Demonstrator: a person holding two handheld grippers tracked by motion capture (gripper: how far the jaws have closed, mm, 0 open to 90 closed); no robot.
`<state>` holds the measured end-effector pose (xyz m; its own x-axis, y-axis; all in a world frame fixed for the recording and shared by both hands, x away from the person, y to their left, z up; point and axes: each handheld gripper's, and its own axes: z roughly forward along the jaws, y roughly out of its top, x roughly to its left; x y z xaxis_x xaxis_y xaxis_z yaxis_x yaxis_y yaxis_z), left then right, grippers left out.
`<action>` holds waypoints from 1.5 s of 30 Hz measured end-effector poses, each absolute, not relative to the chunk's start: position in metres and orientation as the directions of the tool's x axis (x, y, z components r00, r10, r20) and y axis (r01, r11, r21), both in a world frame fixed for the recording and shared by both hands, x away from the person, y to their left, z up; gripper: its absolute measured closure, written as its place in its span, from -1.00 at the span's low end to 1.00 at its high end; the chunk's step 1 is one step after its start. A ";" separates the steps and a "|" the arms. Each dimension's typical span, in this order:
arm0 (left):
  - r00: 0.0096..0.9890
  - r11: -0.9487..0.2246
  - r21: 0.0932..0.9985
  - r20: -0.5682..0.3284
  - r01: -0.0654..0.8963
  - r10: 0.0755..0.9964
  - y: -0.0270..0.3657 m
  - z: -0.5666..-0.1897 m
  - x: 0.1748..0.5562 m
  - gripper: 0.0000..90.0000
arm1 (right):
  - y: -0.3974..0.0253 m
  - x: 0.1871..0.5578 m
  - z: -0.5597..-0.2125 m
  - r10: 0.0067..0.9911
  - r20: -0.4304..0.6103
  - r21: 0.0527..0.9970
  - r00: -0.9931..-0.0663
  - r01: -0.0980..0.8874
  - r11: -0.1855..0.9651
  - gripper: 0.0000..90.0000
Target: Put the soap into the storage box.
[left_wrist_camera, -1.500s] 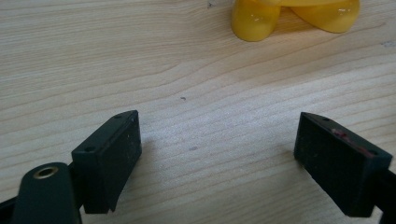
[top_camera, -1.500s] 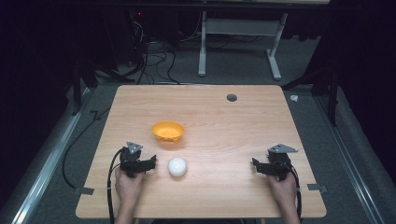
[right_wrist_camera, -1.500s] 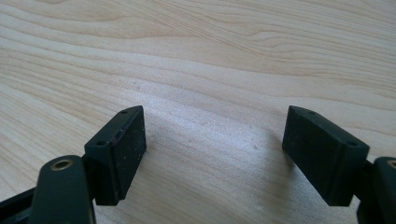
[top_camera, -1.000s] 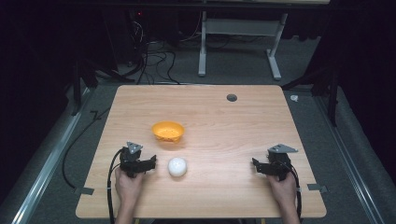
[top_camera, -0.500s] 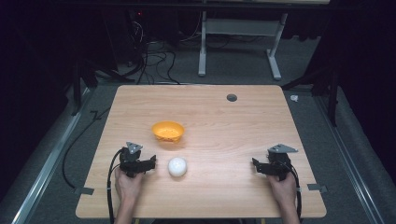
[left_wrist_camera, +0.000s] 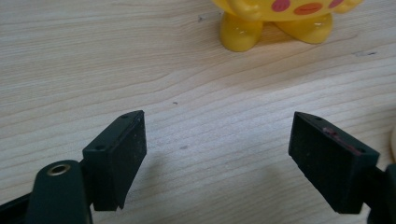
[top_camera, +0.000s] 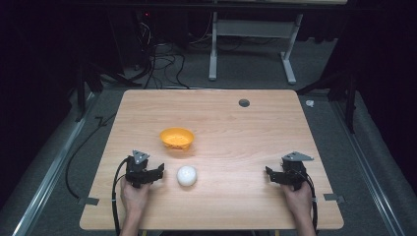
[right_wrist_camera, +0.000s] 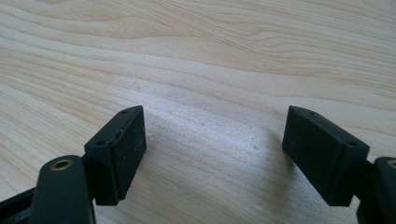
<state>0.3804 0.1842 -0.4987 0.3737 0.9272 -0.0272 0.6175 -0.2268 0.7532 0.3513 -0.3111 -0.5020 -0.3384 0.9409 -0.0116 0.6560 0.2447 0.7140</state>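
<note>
A wooden surface (top_camera: 236, 123) is seen from above, with a person's forearms coming in from the near edge. At the left, the person's left hand (top_camera: 134, 194) is resting on the surface and holding the left tongs (top_camera: 158, 171), which are lying low with their jaws standing wide apart and gripping nothing. In the left gripper view, bare wood is showing between the two black jaws, and beyond them the yellow feet of a toy-like figure with pink spots (left_wrist_camera: 285, 18) are standing at the top edge. Just to the right of the left tongs, close to but apart from their tips, a white ball (top_camera: 187, 175) is sitting on the surface. Behind it, toward the middle, an orange bowl-shaped object (top_camera: 177, 139) is resting. Farther back, a small dark round hole (top_camera: 244, 103) is showing in the wood. At the right, well apart from the ball, the right hand (top_camera: 298, 195) is holding the right tongs (top_camera: 269, 173), also spread wide over bare wood
</note>
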 end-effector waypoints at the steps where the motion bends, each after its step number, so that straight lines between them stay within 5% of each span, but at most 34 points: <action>1: 0.374 -0.227 0.753 -0.027 0.618 0.927 0.184 -0.499 0.380 -0.55 | -0.311 0.351 -0.502 0.941 -0.012 0.714 -0.338 0.656 0.245 -0.50; 45: 0.597 -0.337 0.779 -0.059 0.529 0.800 0.128 -0.468 0.348 -0.66 | -0.311 0.351 -0.502 0.940 -0.013 0.714 -0.340 0.655 0.247 -0.50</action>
<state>0.3477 0.1282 -0.4676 0.5966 0.8003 -0.0590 0.5288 -0.3367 0.7791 0.3513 -0.3112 -0.5020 -0.3402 0.9402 -0.0134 0.6555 0.2474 0.7135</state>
